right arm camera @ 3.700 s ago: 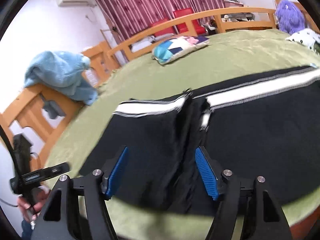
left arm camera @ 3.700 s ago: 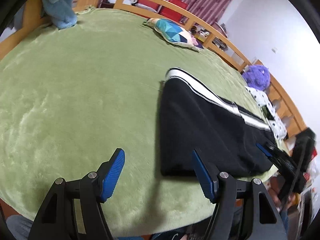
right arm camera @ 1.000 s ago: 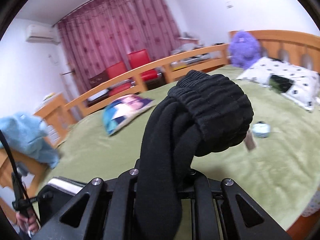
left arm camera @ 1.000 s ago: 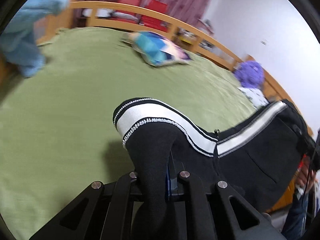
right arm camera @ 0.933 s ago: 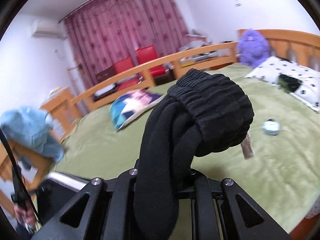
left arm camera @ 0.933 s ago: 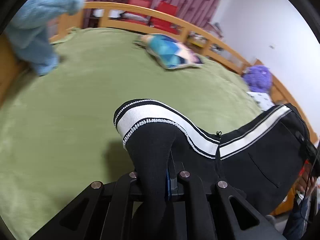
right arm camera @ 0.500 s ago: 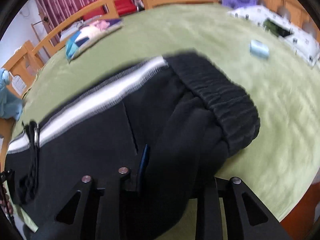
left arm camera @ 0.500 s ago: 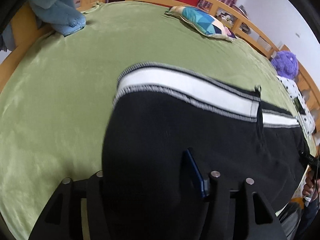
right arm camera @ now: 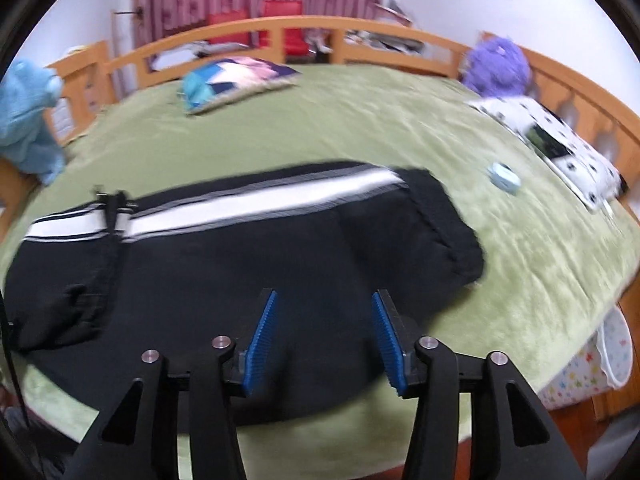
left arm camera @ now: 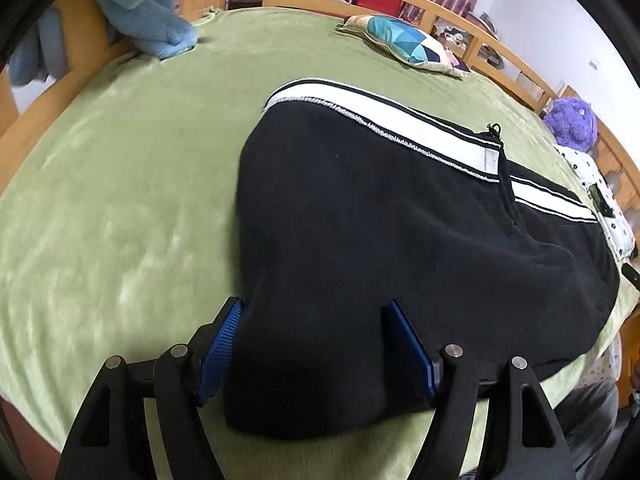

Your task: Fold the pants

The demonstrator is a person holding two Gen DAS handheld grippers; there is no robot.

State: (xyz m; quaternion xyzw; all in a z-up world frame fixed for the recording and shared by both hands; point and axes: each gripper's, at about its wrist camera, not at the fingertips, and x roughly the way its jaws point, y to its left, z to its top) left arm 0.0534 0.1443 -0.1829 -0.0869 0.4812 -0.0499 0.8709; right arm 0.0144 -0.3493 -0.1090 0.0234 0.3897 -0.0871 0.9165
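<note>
Black pants [left arm camera: 360, 220] with a white side stripe lie folded over on the green blanket [left arm camera: 120, 200]. My left gripper [left arm camera: 316, 348] hangs low over their near left end. Its jaws are opening, a bulge of black cloth sits loose between the blue pads [left arm camera: 222, 346], and they do not pinch it. In the right wrist view the pants [right arm camera: 240, 264] stretch leftward, with the ribbed waistband at the right. My right gripper [right arm camera: 325, 342] is over their near edge. Its jaws are opening too, and the cloth lies flat below the pads.
A patterned pillow [left arm camera: 404, 44] lies at the far side by the wooden bed rail [left arm camera: 440, 12]. A blue plush [left arm camera: 148, 12] hangs at the far left and a purple plush [right arm camera: 496, 64] sits at the far right. Nearby are a spotted pillow [right arm camera: 552, 148] and a small pale blue object [right arm camera: 504, 178].
A second ago both grippers were shut on lifted pants cloth. Both came down, the pants now lie on the blanket, and both pairs of jaws have let go and spread.
</note>
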